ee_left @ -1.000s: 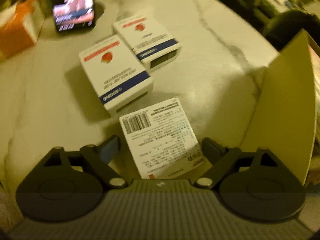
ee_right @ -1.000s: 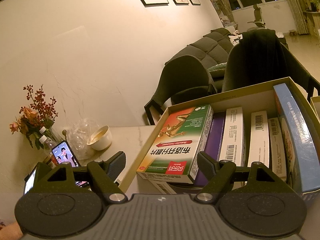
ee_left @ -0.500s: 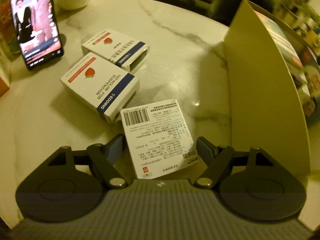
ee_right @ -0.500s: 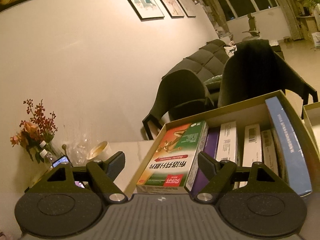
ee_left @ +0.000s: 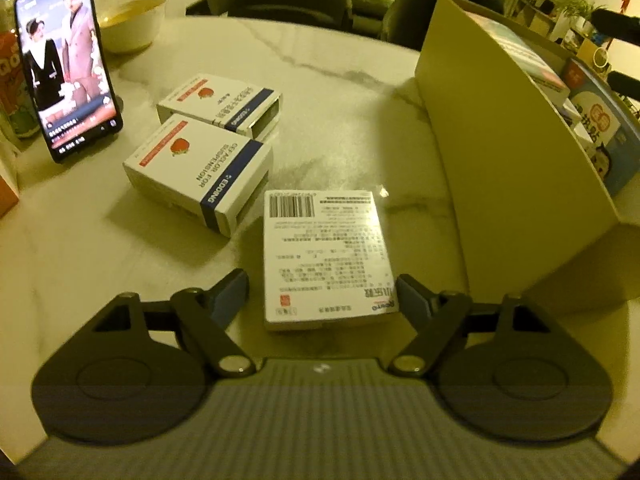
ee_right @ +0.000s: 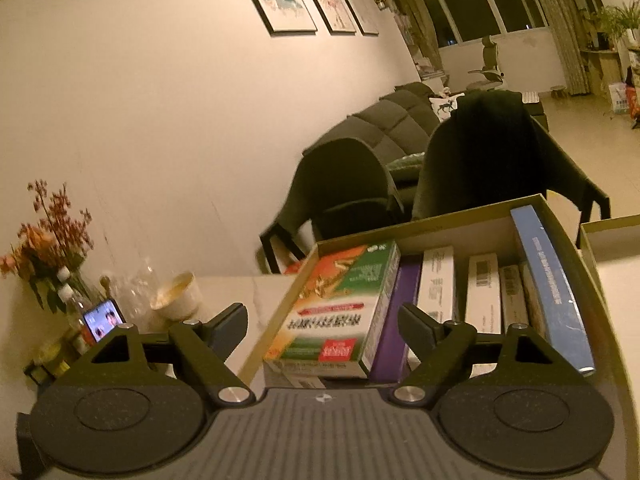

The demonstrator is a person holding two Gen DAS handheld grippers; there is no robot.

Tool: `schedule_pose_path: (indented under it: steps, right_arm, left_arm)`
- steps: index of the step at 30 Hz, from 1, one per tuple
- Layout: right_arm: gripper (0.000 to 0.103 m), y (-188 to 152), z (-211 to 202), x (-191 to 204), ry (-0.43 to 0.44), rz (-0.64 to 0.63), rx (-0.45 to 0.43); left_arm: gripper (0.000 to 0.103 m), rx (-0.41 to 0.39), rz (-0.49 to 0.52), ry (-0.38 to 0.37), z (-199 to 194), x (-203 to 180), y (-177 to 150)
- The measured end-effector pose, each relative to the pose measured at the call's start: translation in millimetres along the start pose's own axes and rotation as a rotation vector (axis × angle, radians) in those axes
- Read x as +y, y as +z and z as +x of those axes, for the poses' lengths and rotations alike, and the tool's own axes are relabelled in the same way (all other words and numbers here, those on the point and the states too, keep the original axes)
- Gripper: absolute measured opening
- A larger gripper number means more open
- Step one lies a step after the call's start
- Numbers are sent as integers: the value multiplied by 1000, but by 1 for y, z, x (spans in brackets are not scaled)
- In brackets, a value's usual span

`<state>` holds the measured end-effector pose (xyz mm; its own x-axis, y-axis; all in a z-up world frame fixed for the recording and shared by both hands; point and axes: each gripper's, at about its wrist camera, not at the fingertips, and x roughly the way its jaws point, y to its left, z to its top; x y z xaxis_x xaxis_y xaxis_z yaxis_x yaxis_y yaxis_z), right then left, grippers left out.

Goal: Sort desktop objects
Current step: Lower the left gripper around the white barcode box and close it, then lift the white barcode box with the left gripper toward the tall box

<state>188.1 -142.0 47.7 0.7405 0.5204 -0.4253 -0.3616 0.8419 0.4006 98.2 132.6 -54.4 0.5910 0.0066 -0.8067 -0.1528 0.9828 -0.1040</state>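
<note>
My left claw (ee_left: 322, 294), closing but still clear, straddles the flat white barcode-printed carton (ee_left: 326, 258) on the desk: light, stiff, crushable, best pinched across its long edges.

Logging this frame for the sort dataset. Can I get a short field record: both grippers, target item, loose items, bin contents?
left gripper: straddles the barcode box, jaws have just been closing; right finger at its edge, left finger apart
right gripper: open, empty, above the cardboard bin
loose on table: two white boxes with strawberry print
bin contents: green and red box lying on top, other boxes standing on edge
also: phone, bowl
</note>
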Motion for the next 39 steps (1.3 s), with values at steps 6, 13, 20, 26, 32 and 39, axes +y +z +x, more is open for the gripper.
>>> schedule_pose_path:
  steps: [6,13,20,26,32,39]
  right_arm:
    - [86,-6,-18,3,-2,5,0]
    - [91,-27,-49,9,6,27,-9]
    - [93,-54,-72,16,40,71,-14]
    - [93,-72,-81,25,78,87,14]
    - [94,-84,-98,33,117,97,-26]
    - [95,-88,-107,32,284,180,42]
  left_arm:
    - [69,-84,18,24,-6,0,-15]
    - [68,-142,-43,-27,-16,9,-29]
    - [67,-199,-97,-60,-29,16,-45]
    - [66,-261,-137,-79,-47,17,-54]
    - [66,-352,-102,-81,-71,9,-65]
    - [66,-442,-65,-138,-98,-1,-69]
